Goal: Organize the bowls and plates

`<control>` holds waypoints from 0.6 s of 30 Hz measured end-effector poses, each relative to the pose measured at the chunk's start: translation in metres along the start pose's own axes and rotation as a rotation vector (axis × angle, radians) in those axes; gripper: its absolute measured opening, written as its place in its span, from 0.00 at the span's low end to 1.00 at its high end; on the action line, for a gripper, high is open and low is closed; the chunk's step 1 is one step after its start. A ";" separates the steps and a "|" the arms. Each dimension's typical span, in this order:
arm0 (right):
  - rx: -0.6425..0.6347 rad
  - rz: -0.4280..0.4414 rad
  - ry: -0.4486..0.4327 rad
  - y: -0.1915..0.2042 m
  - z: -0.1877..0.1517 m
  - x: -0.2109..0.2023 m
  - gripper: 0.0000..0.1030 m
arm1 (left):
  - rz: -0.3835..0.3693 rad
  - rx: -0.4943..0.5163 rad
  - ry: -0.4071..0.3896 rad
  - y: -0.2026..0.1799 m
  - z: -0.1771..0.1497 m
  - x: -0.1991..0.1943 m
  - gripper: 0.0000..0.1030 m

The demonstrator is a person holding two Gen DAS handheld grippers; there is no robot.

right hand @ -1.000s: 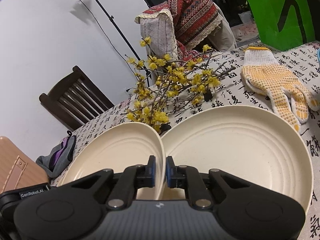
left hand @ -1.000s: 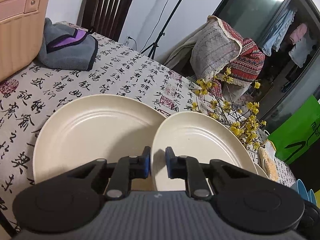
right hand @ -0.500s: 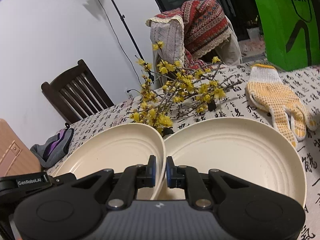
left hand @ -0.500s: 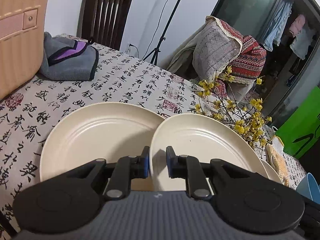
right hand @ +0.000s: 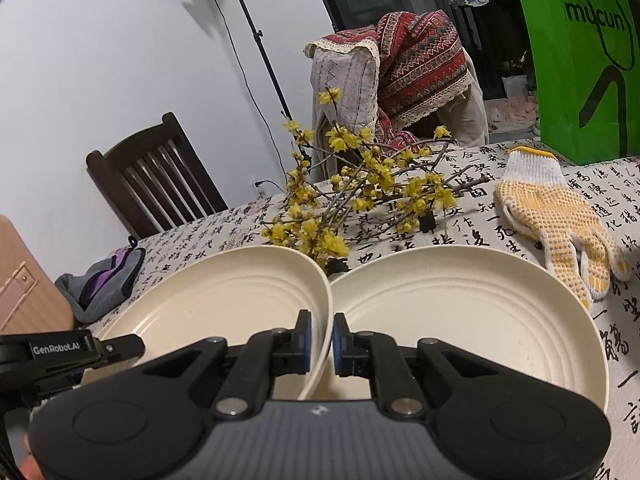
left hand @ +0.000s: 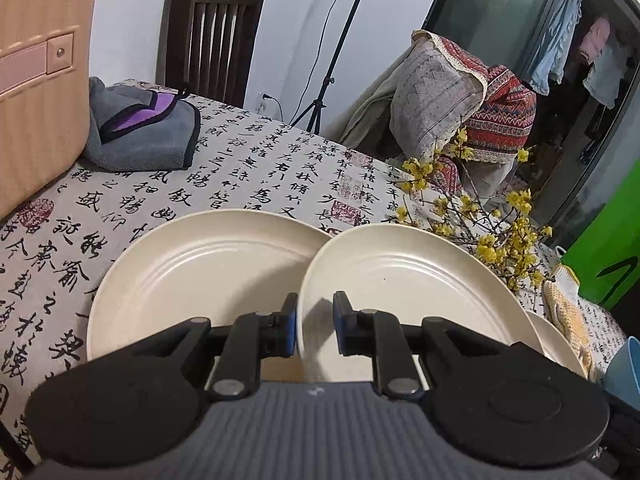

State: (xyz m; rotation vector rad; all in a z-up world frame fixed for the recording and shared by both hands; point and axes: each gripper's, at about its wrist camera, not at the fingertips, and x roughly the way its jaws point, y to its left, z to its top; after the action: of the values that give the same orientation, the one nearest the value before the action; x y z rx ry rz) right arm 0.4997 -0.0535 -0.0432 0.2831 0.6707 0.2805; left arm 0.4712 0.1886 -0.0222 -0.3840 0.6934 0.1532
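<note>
We see three cream plates on the worktop (left hand: pixel 256 176). The left gripper (left hand: pixel 314 326) has its fingers slightly apart astride the near rim of the middle plate (left hand: pixel 404 284), which overlaps the left plate (left hand: pixel 200 276); whether the pads press the rim, we cannot tell. The right gripper (right hand: pixel 319 340) has its fingers clamped on the same middle plate (right hand: pixel 240 300), whose edge lies over the right plate (right hand: pixel 472 312). A flower branch (right hand: pixel 360 196) and a glove (right hand: pixel 560 216) lie behind the plates.
</note>
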 end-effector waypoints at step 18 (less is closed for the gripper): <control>-0.133 -0.034 -0.053 0.015 -0.004 -0.009 0.11 | 0.067 0.076 -0.025 -0.010 -0.002 -0.003 0.18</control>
State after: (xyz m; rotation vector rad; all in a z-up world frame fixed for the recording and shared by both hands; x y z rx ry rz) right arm 0.4881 -0.0418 -0.0355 0.1518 0.6015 0.2828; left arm 0.4702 0.1781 -0.0185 -0.2862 0.6862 0.1948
